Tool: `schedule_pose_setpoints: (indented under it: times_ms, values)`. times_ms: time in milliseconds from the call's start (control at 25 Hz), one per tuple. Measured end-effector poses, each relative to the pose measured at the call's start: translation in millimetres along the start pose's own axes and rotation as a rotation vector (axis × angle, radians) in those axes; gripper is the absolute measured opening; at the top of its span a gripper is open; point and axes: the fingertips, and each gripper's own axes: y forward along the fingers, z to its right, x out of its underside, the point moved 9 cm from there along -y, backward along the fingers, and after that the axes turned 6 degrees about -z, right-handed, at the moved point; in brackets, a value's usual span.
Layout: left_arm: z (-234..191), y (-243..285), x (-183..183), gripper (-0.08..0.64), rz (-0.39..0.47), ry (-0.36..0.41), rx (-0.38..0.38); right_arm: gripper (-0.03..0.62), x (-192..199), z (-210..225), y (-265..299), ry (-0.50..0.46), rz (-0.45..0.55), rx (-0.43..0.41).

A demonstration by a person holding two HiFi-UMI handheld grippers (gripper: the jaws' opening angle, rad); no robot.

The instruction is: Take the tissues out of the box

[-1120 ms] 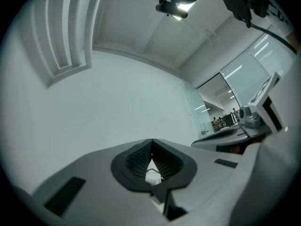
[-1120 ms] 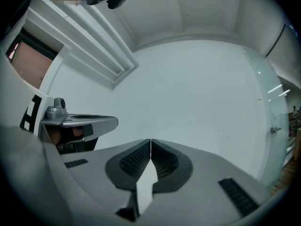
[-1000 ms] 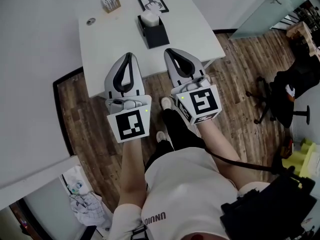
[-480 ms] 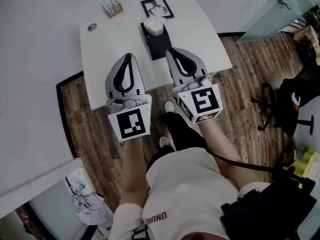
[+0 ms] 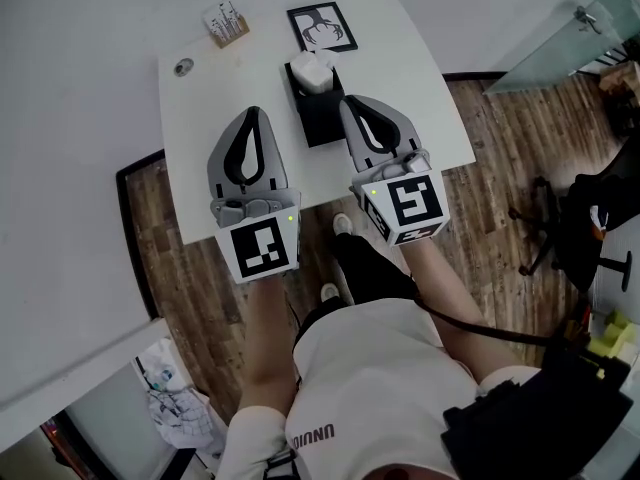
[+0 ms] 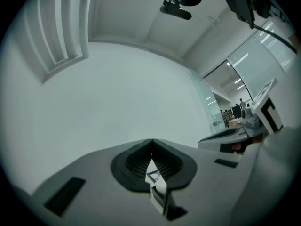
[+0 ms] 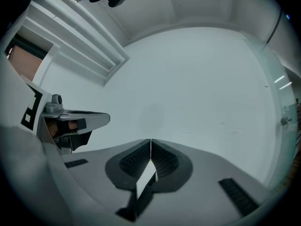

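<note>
I see the white table standing on the wooden floor. Its near edge passes under both tools, and the left part of its top is bare, with free room. My left hand-held gripper and right hand-held gripper both have the jaws pressed together, with nothing between them. The black box stands between the two, close beside the right one. White tissues stick up from its far end. A framed picture lies behind it, near the far edge.
</note>
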Motion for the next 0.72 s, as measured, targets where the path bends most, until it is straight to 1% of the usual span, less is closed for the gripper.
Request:
schedule_pose_setpoints:
  times_ms: [240, 720]
  values:
    - [-1.1, 26.9, 4.5, 0.014, -0.017, 0.001, -0.020, 0.020, 2.4, 20.7, 23.8, 0.001, -0.014, -0.019]
    - [-10.9, 69.5, 5.3, 0.014, -0.052, 0.012, -0.090, 0.021, -1.4, 54.9, 73.1, 0.004, -0.042, -0.077]
